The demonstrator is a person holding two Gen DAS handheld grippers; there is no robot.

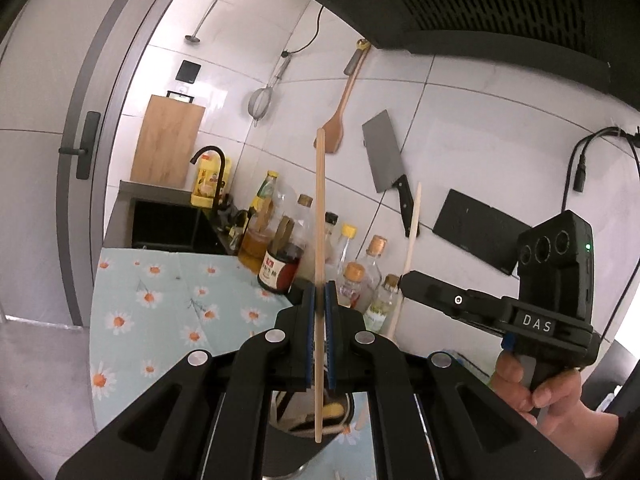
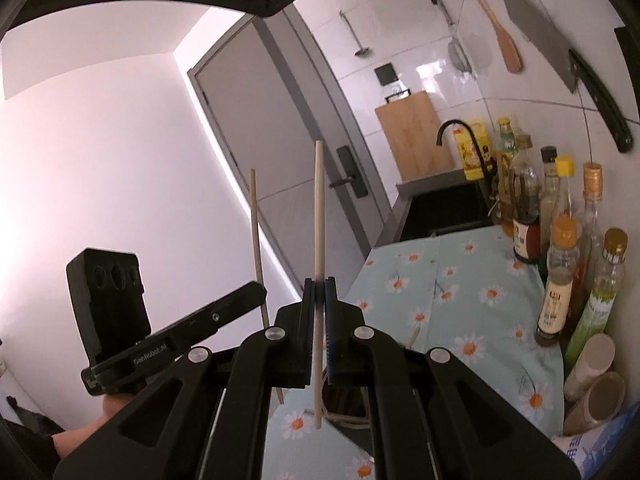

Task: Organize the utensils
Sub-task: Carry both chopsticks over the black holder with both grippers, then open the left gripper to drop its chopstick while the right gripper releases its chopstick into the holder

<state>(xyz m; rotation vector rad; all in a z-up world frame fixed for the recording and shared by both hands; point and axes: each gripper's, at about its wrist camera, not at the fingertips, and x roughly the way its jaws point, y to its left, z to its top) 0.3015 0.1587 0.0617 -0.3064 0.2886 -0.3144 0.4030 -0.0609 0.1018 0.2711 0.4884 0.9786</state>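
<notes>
Pale wooden chopstick (image 1: 319,216), glossy wall tiles (image 1: 460,120)

Gripper bodies hide the utensil holder (image 1: 308,420) below.

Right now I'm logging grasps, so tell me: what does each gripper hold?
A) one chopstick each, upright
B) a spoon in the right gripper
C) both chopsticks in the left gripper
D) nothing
A: the left gripper is clamped on an upright chopstick, and the right gripper on another chopstick.

white tiled wall (image 1: 460,120), grey door (image 2: 280,128), daisy-print countertop (image 1: 168,300)
</notes>
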